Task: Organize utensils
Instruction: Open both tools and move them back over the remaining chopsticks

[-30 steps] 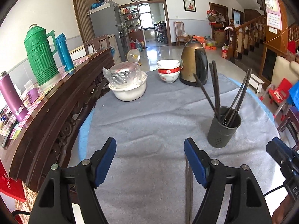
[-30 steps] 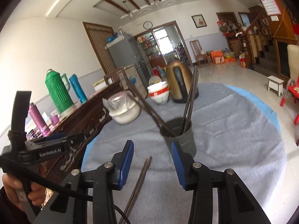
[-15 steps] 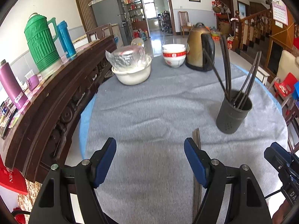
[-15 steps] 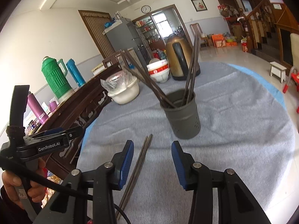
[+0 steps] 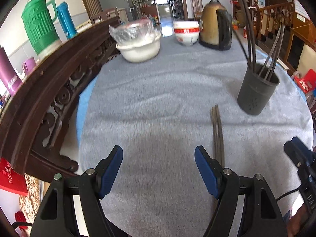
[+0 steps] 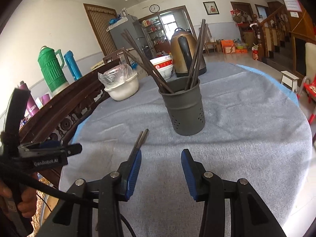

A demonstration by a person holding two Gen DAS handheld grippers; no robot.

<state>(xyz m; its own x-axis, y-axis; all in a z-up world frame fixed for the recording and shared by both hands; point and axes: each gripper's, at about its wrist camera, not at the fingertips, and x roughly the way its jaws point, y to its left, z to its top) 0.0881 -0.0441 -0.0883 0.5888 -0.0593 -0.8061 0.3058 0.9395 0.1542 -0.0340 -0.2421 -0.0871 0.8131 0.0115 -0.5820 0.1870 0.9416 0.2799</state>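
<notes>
A dark grey perforated holder (image 5: 256, 93) (image 6: 183, 108) stands on the grey tablecloth with several dark chopsticks (image 6: 194, 59) leaning in it. A loose pair of dark chopsticks (image 5: 217, 136) (image 6: 139, 143) lies flat on the cloth in front of the holder. My left gripper (image 5: 159, 158) is open over bare cloth, and the loose pair runs under its right finger. My right gripper (image 6: 161, 161) is open too, with nothing between its fingers; the loose pair passes behind its left finger. The left gripper's body and a hand show at the left of the right wrist view.
At the table's far side stand a white pot with a plastic-wrapped lid (image 5: 138, 43), stacked red-and-white bowls (image 5: 185, 33) and a brass kettle (image 5: 215, 27). A carved dark wooden sideboard (image 5: 49, 90) along the left edge carries a green thermos (image 5: 39, 27) and a blue flask.
Both grippers have come down toward the table and tilted downward. The loose pair of chopsticks and the holder now sit higher and larger in both views. Neither gripper's opening changed.
</notes>
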